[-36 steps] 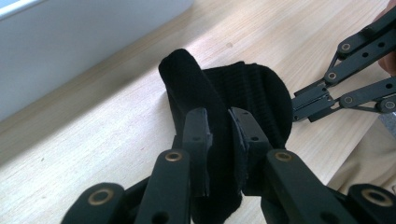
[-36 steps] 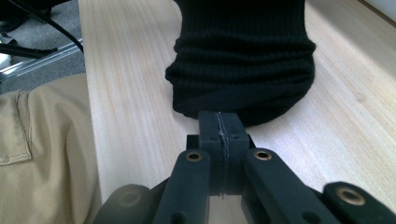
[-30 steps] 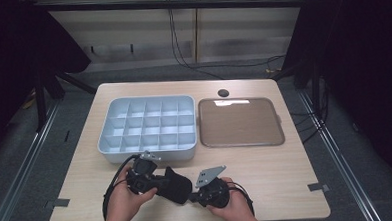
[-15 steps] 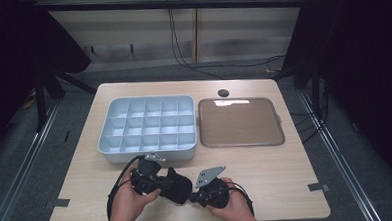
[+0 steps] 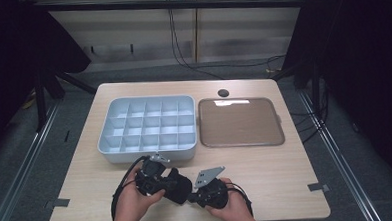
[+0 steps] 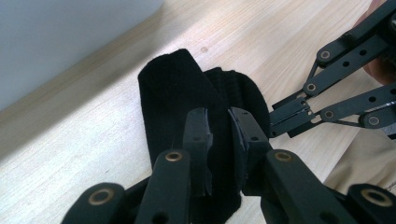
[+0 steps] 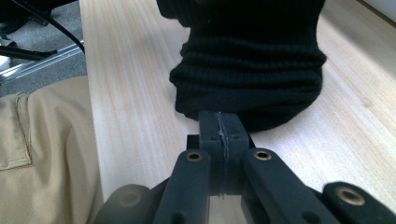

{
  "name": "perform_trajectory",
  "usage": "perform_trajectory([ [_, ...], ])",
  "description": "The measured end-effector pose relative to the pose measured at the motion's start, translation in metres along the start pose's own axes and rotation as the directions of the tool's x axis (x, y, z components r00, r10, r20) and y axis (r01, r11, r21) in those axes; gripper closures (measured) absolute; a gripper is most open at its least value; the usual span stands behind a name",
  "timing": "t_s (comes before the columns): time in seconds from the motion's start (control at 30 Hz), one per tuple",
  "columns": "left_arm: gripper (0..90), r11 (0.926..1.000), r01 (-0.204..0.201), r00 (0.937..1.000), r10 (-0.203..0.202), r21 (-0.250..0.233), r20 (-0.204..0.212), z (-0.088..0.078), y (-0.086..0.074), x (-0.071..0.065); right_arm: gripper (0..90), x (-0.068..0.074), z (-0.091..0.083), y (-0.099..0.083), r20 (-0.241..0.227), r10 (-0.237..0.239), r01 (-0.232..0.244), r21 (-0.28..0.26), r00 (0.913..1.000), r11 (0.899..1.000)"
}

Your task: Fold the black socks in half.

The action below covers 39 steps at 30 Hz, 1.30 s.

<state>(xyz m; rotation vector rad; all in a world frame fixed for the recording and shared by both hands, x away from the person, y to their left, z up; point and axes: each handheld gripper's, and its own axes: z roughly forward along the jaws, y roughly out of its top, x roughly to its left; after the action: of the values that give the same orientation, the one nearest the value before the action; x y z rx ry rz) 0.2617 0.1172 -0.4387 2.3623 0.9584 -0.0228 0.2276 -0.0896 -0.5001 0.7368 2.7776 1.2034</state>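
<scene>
**Black sock held at the table's near edge**

The black sock (image 5: 176,185) lies bunched on the wooden table (image 5: 266,162) (near the compartment tray (image 5: 149,125)). The left gripper (image 6: 219,135) pinches its fabric; the right gripper (image 7: 219,130), jaws pressed together, touches its ribbed cuff.

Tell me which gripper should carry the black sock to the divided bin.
Left, probably. The left gripper has its fingers clamped on the black sock and sits nearer the divided bin. The right gripper is shut at the sock's edge.
</scene>
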Motion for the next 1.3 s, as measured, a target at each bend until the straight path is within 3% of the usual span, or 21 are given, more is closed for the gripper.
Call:
perform_trajectory([
  [0.57,77.5,0.9995,-0.028,0.9995,0.028,0.016,0.013,0.013,0.001,-0.007,90.0,0.0,0.0,0.0,0.0,0.0,0.0,-0.001,1.0,1.0],
  [1.3,77.0,0.9994,-0.022,0.9995,0.021,0.027,0.024,0.022,0.0,-0.01,89.4,0.0,0.0,0.0,0.005,0.005,-0.005,-0.002,1.0,1.0],
])
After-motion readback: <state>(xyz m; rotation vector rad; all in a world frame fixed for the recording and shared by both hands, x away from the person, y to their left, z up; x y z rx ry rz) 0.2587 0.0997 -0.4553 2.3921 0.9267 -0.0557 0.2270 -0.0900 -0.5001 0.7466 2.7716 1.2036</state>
